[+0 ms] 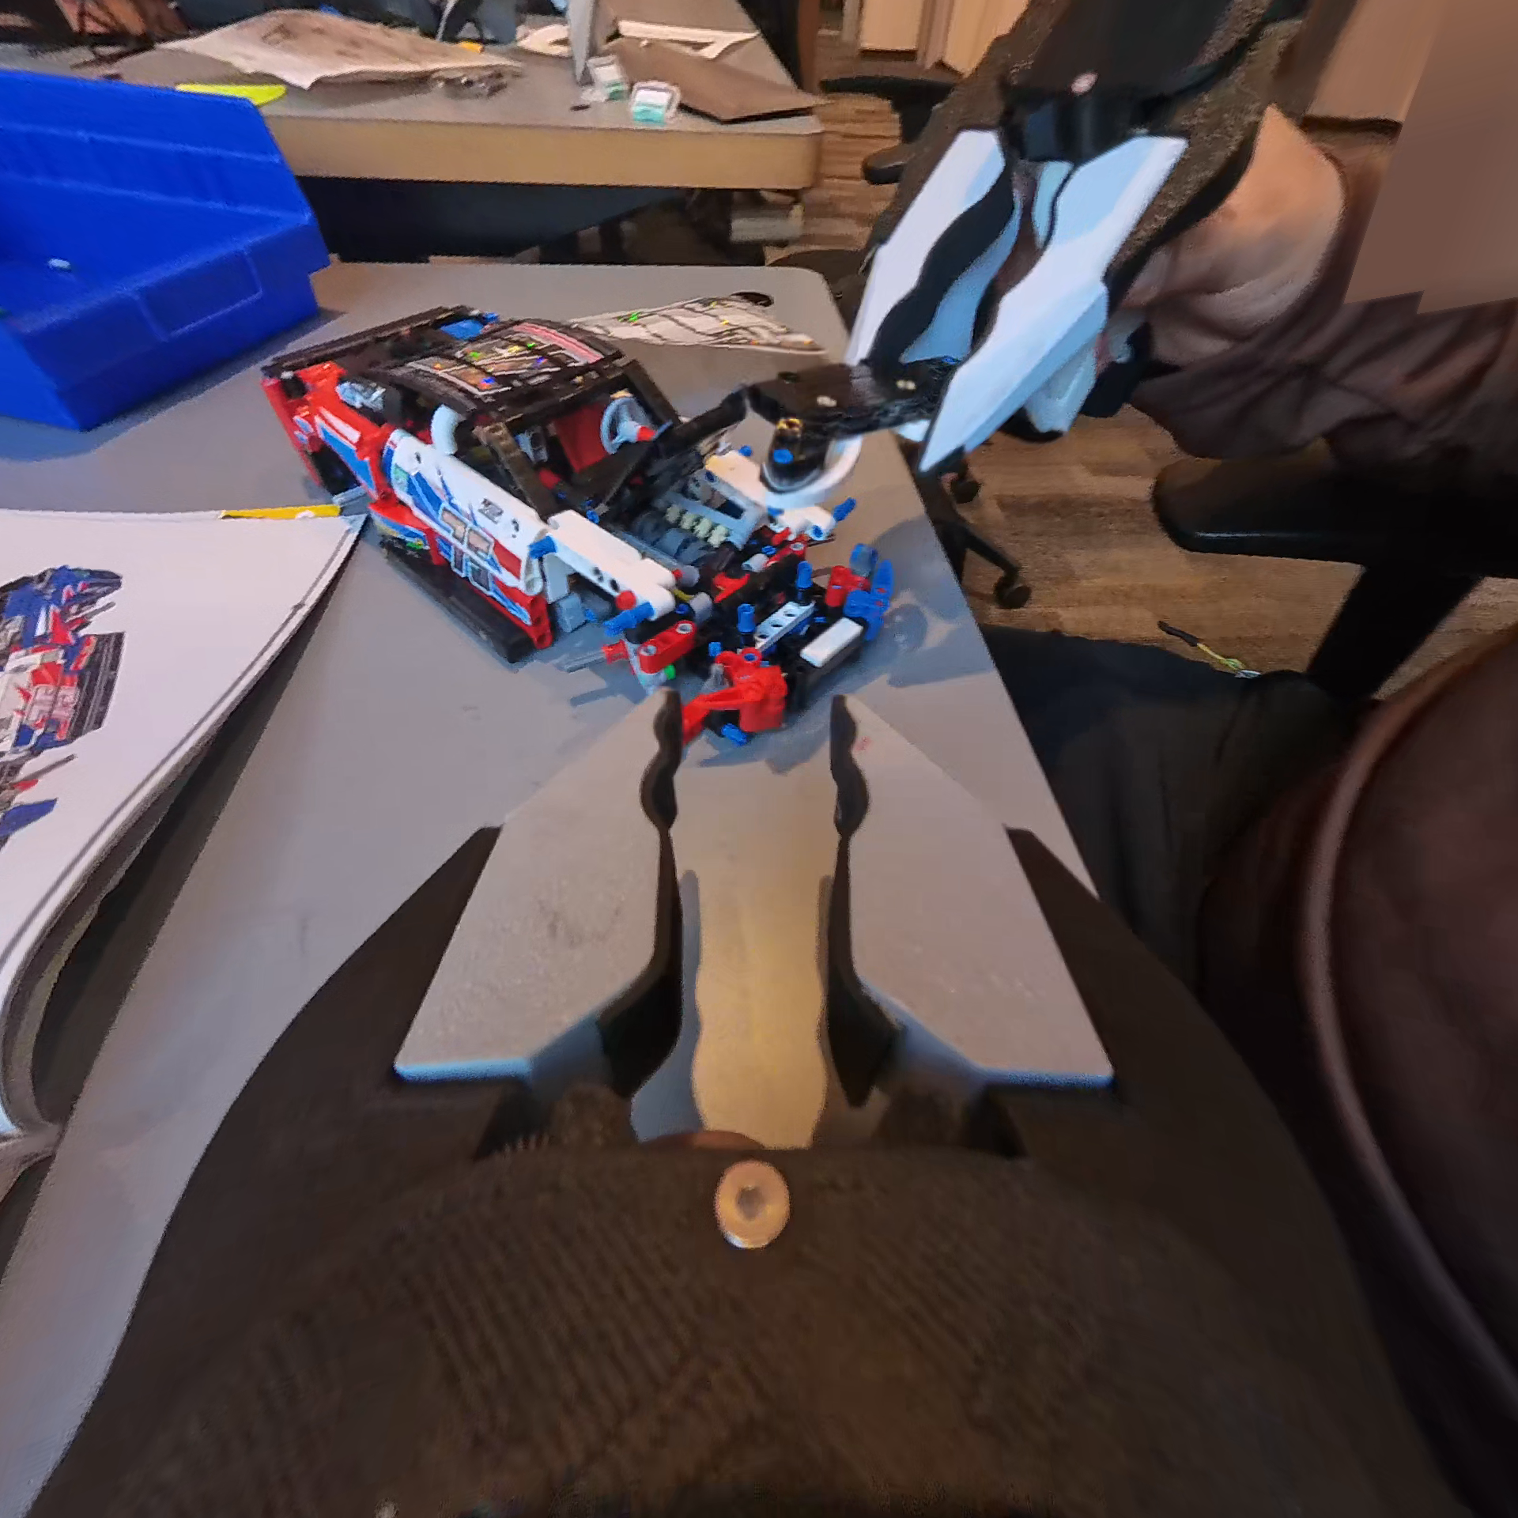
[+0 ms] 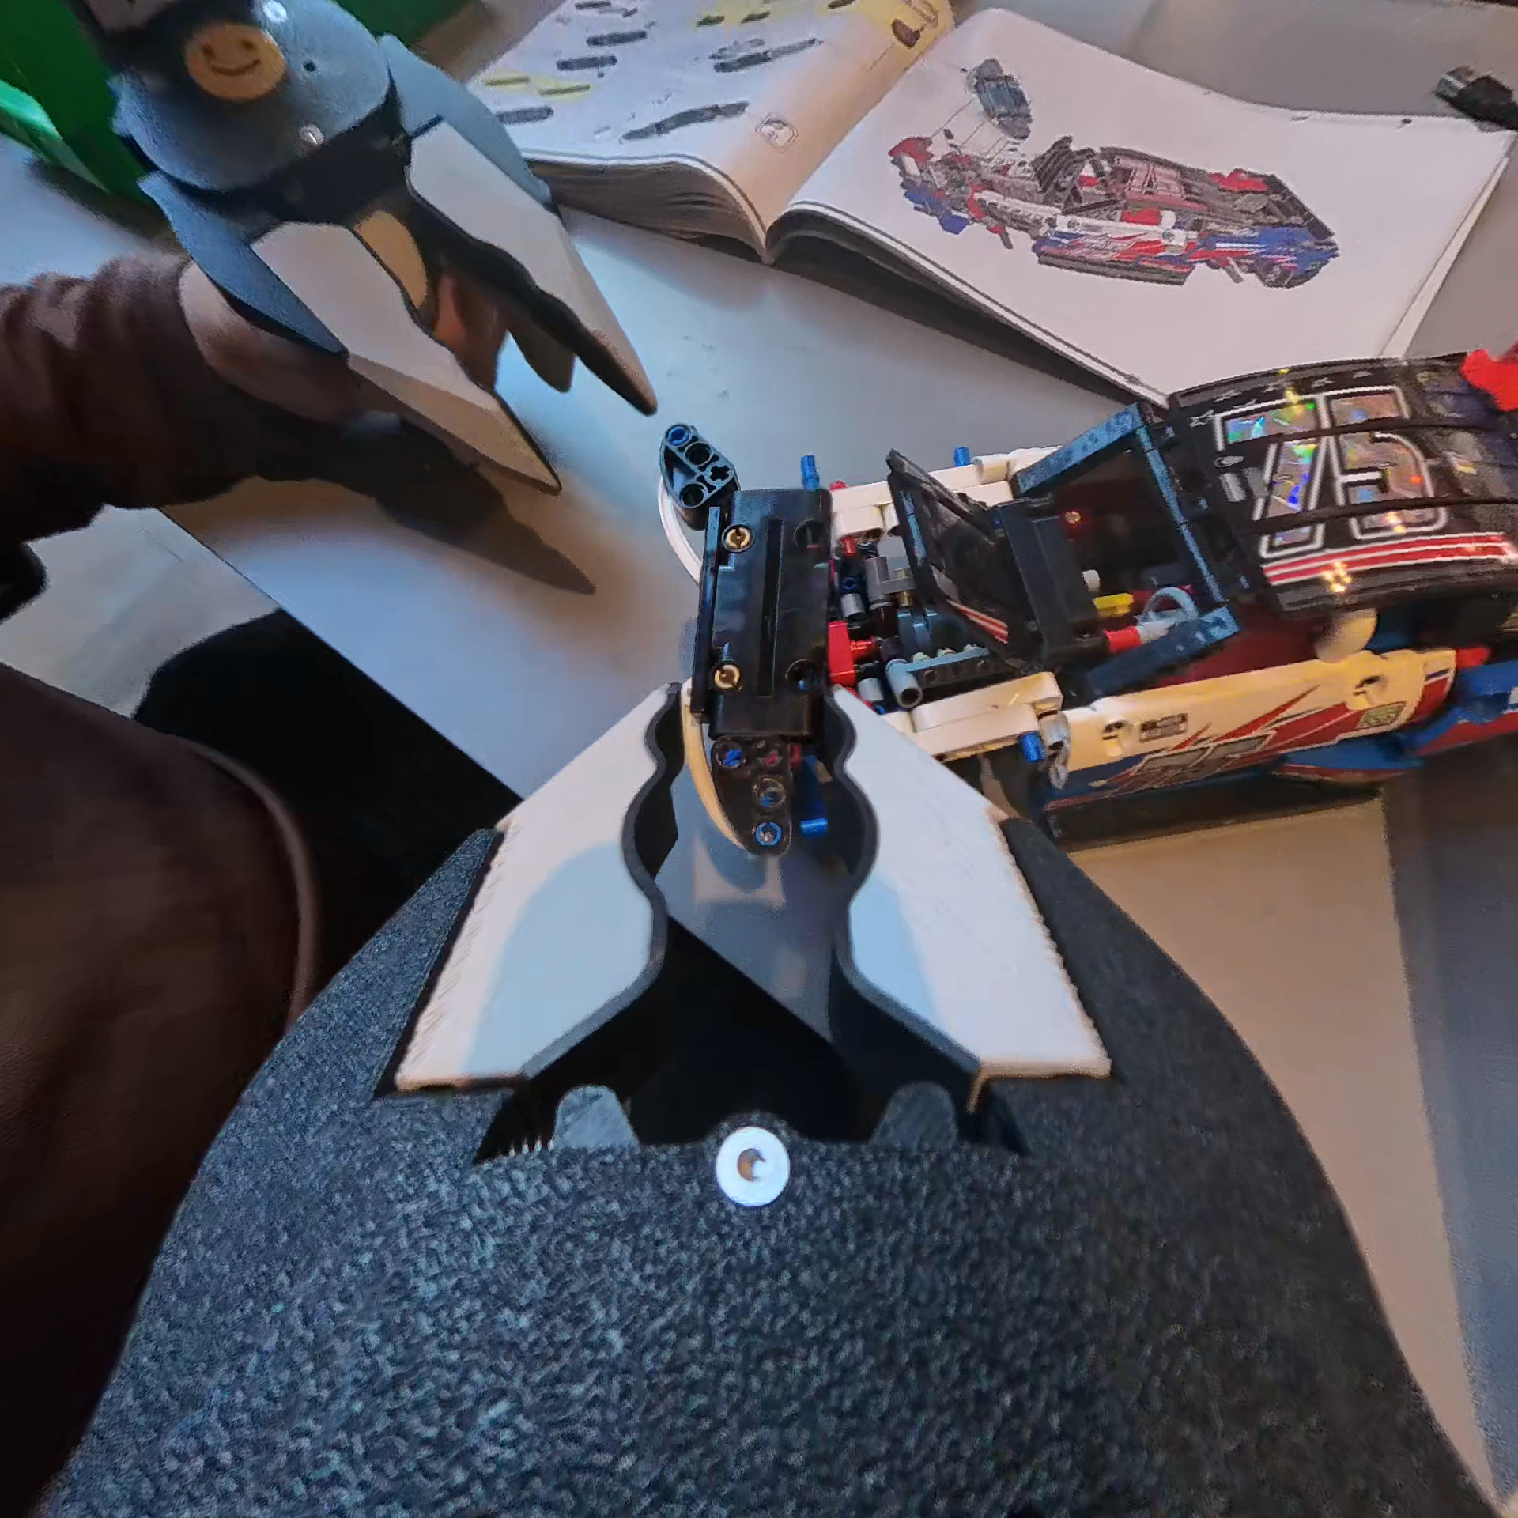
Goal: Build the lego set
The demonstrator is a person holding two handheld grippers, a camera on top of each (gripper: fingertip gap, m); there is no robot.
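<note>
Closest in, pinches the lower end of a black panel piece (image 2: 764,591) in the right gripper (image 2: 760,715), jaws narrowed onto it at the tips only, at the open front of the lego car (image 2: 1150,657) on the grey surface (image 1: 411,780). Hovers with the left gripper (image 1: 754,723) empty, jaws partly apart, near the car's red nose parts. Risks twisting or dropping the piece from so shallow a hold, or shoving the unbraced car sideways when pressing in.

Blue plastic bin (image 1: 140,246): far left beyond the fingers. Second desk (image 1: 542,140) with scattered papers (image 1: 328,49): straight beyond, far. Office chair base (image 1: 986,558): right of the fingertips, on carpet.
</note>
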